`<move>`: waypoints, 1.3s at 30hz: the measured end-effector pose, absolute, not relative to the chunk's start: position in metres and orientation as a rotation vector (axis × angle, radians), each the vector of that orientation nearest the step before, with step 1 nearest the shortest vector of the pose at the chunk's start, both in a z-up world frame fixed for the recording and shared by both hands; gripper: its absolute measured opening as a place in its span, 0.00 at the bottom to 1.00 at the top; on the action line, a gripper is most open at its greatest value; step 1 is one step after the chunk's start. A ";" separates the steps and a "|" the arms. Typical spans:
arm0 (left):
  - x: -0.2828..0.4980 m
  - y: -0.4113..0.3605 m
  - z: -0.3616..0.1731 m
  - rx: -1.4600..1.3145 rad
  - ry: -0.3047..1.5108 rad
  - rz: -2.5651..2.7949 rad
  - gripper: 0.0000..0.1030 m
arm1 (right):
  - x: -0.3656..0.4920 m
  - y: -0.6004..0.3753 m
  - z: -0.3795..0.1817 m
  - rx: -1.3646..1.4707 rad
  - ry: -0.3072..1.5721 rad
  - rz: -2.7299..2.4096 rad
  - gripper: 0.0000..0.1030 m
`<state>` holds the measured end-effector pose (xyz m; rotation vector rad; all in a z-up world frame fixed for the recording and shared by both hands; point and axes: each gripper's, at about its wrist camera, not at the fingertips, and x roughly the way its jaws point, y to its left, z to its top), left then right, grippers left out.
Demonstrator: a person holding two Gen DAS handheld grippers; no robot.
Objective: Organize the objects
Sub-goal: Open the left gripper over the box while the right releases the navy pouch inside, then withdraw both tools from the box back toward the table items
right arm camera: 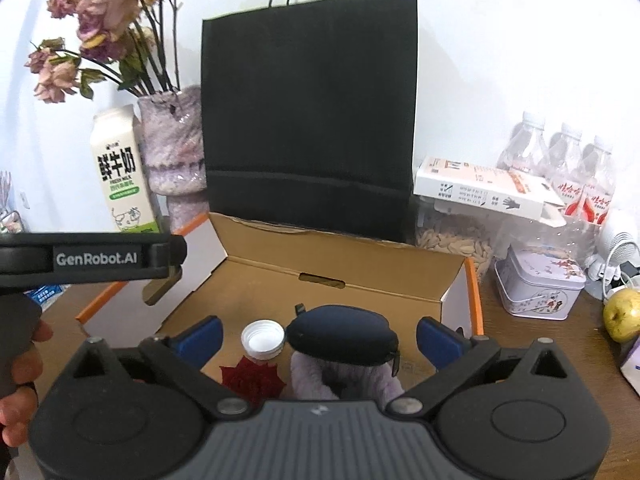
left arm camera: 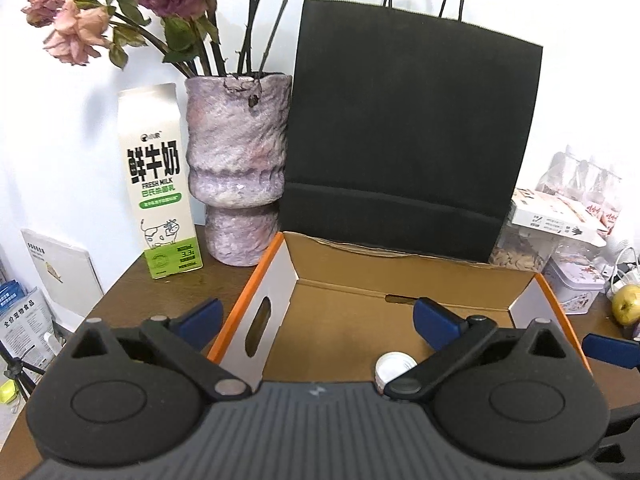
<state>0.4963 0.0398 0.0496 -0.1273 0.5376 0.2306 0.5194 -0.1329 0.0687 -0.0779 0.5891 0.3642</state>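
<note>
An open cardboard box (left arm camera: 344, 280) with orange edges stands on the brown table; it also shows in the right wrist view (right arm camera: 344, 264). Inside lie a white bottle cap (right arm camera: 263, 339), a red star-shaped thing (right arm camera: 252, 380), and a dark blue pouch (right arm camera: 344, 332) on a fuzzy lilac item (right arm camera: 308, 376). The cap also shows in the left wrist view (left arm camera: 394, 366). My left gripper (left arm camera: 318, 318) is open over the box's left wall, empty. My right gripper (right arm camera: 320, 338) is open, its fingers on either side of the pouch, apart from it.
A black paper bag (left arm camera: 408, 132) stands behind the box. A milk carton (left arm camera: 158, 184) and a lilac vase (left arm camera: 238, 168) with dried roses stand at left. A tin (right arm camera: 540, 288), a jar of seeds (right arm camera: 460, 240), water bottles (right arm camera: 568, 172) and an apple (right arm camera: 622, 316) sit at right.
</note>
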 end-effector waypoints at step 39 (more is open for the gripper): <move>0.233 0.021 0.089 -0.043 0.414 0.192 1.00 | 0.250 -0.202 0.122 -0.119 0.364 0.417 1.00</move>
